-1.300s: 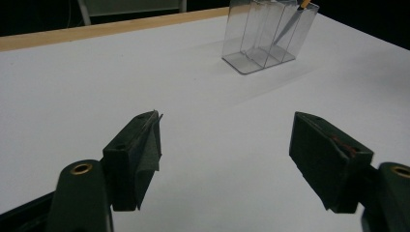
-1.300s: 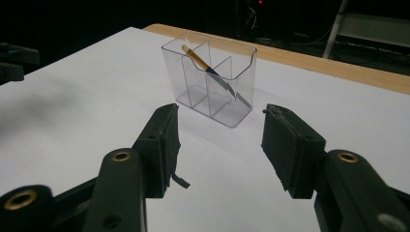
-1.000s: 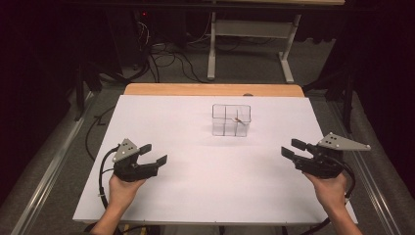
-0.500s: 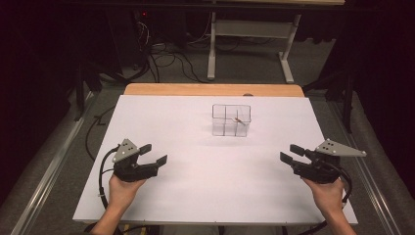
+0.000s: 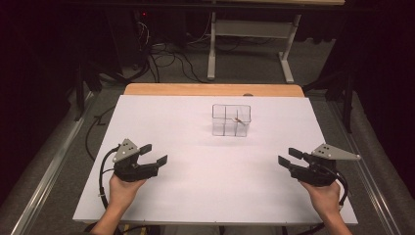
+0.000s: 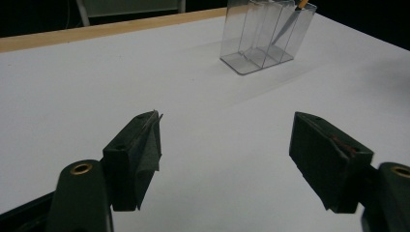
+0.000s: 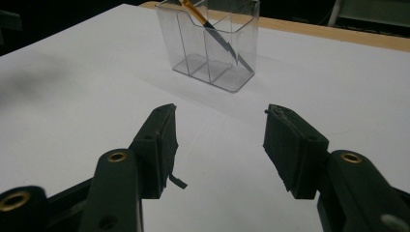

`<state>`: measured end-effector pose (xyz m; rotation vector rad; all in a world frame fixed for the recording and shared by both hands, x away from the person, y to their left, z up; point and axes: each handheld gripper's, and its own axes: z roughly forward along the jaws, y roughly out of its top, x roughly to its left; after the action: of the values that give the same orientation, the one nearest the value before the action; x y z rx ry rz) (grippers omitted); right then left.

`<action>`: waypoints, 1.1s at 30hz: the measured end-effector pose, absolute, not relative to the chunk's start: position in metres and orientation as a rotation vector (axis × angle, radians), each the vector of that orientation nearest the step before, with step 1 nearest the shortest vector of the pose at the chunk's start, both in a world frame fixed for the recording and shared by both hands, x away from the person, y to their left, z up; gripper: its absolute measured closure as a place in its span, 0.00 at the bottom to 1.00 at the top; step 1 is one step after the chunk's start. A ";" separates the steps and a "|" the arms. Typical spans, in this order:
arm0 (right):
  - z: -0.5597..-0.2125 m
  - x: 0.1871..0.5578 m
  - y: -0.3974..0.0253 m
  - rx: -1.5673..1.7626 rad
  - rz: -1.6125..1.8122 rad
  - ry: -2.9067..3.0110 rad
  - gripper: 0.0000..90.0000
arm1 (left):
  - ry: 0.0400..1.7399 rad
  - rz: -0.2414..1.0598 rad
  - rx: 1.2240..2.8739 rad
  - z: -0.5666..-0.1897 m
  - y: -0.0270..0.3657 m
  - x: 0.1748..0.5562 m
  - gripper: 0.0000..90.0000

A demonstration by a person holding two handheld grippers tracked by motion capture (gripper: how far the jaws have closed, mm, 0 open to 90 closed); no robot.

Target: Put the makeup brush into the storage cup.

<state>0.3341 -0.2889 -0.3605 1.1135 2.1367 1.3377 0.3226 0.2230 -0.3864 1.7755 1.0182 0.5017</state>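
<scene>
The clear organizer (image 5: 231,120) stands upright on the white table (image 5: 195,196), toward the far side and a little right of the middle, well apart from both of your grippers. It is split into several compartments by clear walls. A pen (image 5: 239,119) with an orange top leans tilted in a compartment on its right side in the high view; in the right gripper view the pen (image 7: 212,30) slants across the box, orange end up at the rim, dark tip down near the floor of the organizer (image 7: 209,46). In the left gripper view the organizer (image 6: 263,36) sits at the upper right, with the pen's orange tip (image 6: 302,4) poking above its rim.

Your left gripper (image 5: 151,154) sits over the near left part of the table, held in your left hand (image 5: 122,192), jaws spread wide with bare table between them and pointing toward the middle. Its cable loops off to the left beside your wrist.

Your right gripper (image 5: 288,156) is over the near right part, held in your right hand (image 5: 324,197), jaws likewise parted and gripping nothing, aimed leftward. Each gripper carries a grey plate on top.

Beyond the white sheet, a strip of wooden edge (image 5: 210,89) shows at the far side. Farther back stands a table frame (image 5: 249,44) on the carpet, with cables (image 5: 161,58) lying to its left.
</scene>
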 end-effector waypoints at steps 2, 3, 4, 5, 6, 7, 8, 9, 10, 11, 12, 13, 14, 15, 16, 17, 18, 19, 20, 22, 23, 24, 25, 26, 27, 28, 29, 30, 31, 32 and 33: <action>-0.363 0.335 -0.289 1.117 1.331 2.135 0.53 | 1.017 0.504 1.773 -0.386 0.223 0.322 0.31; -0.364 0.335 -0.289 1.123 1.327 2.137 0.52 | 1.018 0.504 1.772 -0.386 0.224 0.322 0.31; -0.365 0.335 -0.290 1.120 1.327 2.135 0.52 | 1.018 0.503 1.772 -0.386 0.224 0.322 0.31; -0.366 0.334 -0.290 1.122 1.325 2.136 0.52 | 1.018 0.502 1.772 -0.386 0.223 0.322 0.31; -0.366 0.334 -0.290 1.123 1.324 2.135 0.52 | 1.018 0.503 1.774 -0.386 0.223 0.322 0.31; -0.367 0.334 -0.290 1.121 1.322 2.136 0.52 | 1.017 0.501 1.773 -0.386 0.223 0.322 0.31; -0.368 0.335 -0.290 1.123 1.320 2.136 0.52 | 1.017 0.501 1.773 -0.386 0.223 0.322 0.31; -0.369 0.335 -0.290 1.127 1.318 2.135 0.52 | 1.016 0.503 1.773 -0.386 0.223 0.322 0.31; -0.370 0.335 -0.290 1.131 1.321 2.133 0.52 | 1.015 0.503 1.773 -0.386 0.223 0.322 0.31; -0.370 0.335 -0.290 1.134 1.320 2.132 0.52 | 1.016 0.504 1.773 -0.386 0.223 0.322 0.31; -0.370 0.335 -0.291 1.132 1.319 2.131 0.52 | 1.016 0.504 1.773 -0.386 0.223 0.322 0.31; -0.371 0.335 -0.291 1.126 1.319 2.129 0.51 | 1.016 0.504 1.772 -0.386 0.223 0.322 0.31; -0.371 0.335 -0.291 1.126 1.322 2.123 0.51 | 1.016 0.504 1.771 -0.386 0.223 0.322 0.31; -0.371 0.334 -0.292 1.129 1.325 2.119 0.51 | 1.017 0.503 1.772 -0.386 0.223 0.322 0.31; -0.372 0.334 -0.292 1.122 1.325 2.117 0.51 | 1.016 0.503 1.772 -0.386 0.223 0.322 0.31; -0.373 0.334 -0.292 1.123 1.324 2.115 0.50 | 1.016 0.503 1.772 -0.386 0.223 0.322 0.31; -0.373 0.334 -0.292 1.126 1.323 2.114 0.50 | 1.015 0.503 1.772 -0.386 0.223 0.322 0.31; -0.374 0.334 -0.293 1.123 1.323 2.111 0.50 | 1.015 0.503 1.773 -0.386 0.223 0.322 0.31; -0.375 0.334 -0.293 1.130 1.321 2.110 0.49 | 1.015 0.504 1.772 -0.386 0.223 0.322 0.31; -0.376 0.334 -0.294 1.129 1.320 2.108 0.49 | 1.015 0.505 1.771 -0.386 0.223 0.322 0.31; -0.377 0.335 -0.294 1.125 1.319 2.108 0.48 | 1.016 0.504 1.770 -0.385 0.223 0.322 0.31; -0.378 0.335 -0.294 1.126 1.321 2.106 0.48 | 1.016 0.504 1.770 -0.386 0.223 0.322 0.31; -0.378 0.335 -0.295 1.136 1.319 2.104 0.48 | 1.015 0.504 1.772 -0.386 0.223 0.322 0.31; -0.379 0.335 -0.295 1.134 1.321 2.102 0.48 | 1.015 0.503 1.773 -0.386 0.223 0.322 0.31; -0.380 0.335 -0.296 1.137 1.320 2.097 0.48 | 1.015 0.503 1.773 -0.386 0.223 0.322 0.31; -0.380 0.336 -0.296 1.136 1.320 2.096 0.47 | 1.014 0.504 1.772 -0.386 0.223 0.322 0.31; -0.381 0.336 -0.297 1.141 1.320 2.094 0.47 | 1.014 0.504 1.772 -0.386 0.223 0.322 0.31; -0.382 0.336 -0.297 1.144 1.320 2.093 0.47 | 1.015 0.504 1.770 -0.385 0.223 0.322 0.31; -0.383 0.336 -0.297 1.149 1.317 2.091 0.47 | 1.014 0.505 1.771 -0.385 0.223 0.322 0.31; -0.383 0.337 -0.297 1.150 1.314 2.092 0.47 | 1.015 0.505 1.769 -0.385 0.223 0.322 0.31; -0.384 0.337 -0.297 1.148 1.310 2.094 0.47 | 1.014 0.504 1.766 -0.385 0.223 0.322 0.31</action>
<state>0.3367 -0.2974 -0.3845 1.1480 2.0942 1.3098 0.3216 0.2233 -0.3852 1.7662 1.0144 0.5036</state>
